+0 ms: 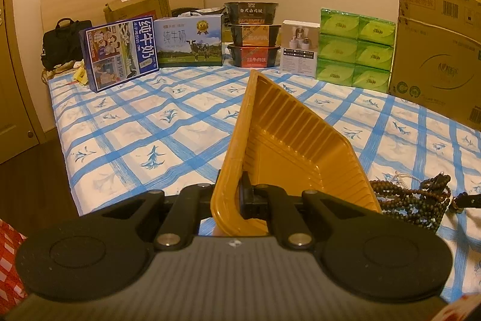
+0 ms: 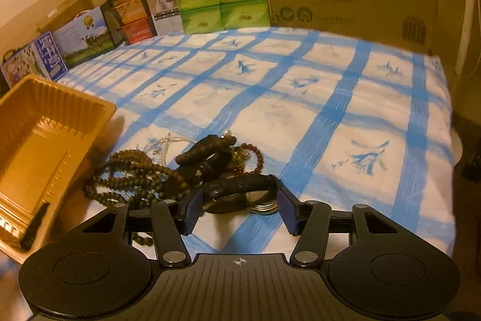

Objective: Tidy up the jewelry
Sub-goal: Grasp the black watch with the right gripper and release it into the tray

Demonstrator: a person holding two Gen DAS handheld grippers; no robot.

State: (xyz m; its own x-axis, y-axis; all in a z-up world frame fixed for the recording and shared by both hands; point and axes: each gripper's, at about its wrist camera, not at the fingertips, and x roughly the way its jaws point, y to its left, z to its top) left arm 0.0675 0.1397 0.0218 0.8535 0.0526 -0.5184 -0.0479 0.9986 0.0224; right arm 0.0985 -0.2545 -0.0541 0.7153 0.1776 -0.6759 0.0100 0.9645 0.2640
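My left gripper [image 1: 237, 194] is shut on the near rim of a yellow plastic tray [image 1: 282, 146], which tilts up off the bed; the tray also shows at the left of the right wrist view [image 2: 45, 134]. A pile of jewelry lies right of the tray: dark bead strands [image 1: 412, 200] [image 2: 132, 173], a pearl strand [image 2: 168, 140], red beads [image 2: 255, 158] and dark leather bracelets [image 2: 207, 152]. My right gripper [image 2: 237, 206] is open, its jaws on either side of a dark bracelet with metal rings [image 2: 240, 191] at the pile's near edge.
The blue-checked bedsheet [image 2: 330, 98] covers the bed. Along the far wall stand milk cartons [image 1: 120, 53], stacked food bowls [image 1: 252, 35], green tissue packs [image 1: 354, 50] and a large cardboard box [image 1: 436, 56]. The bed's right edge [image 2: 451, 125] drops off.
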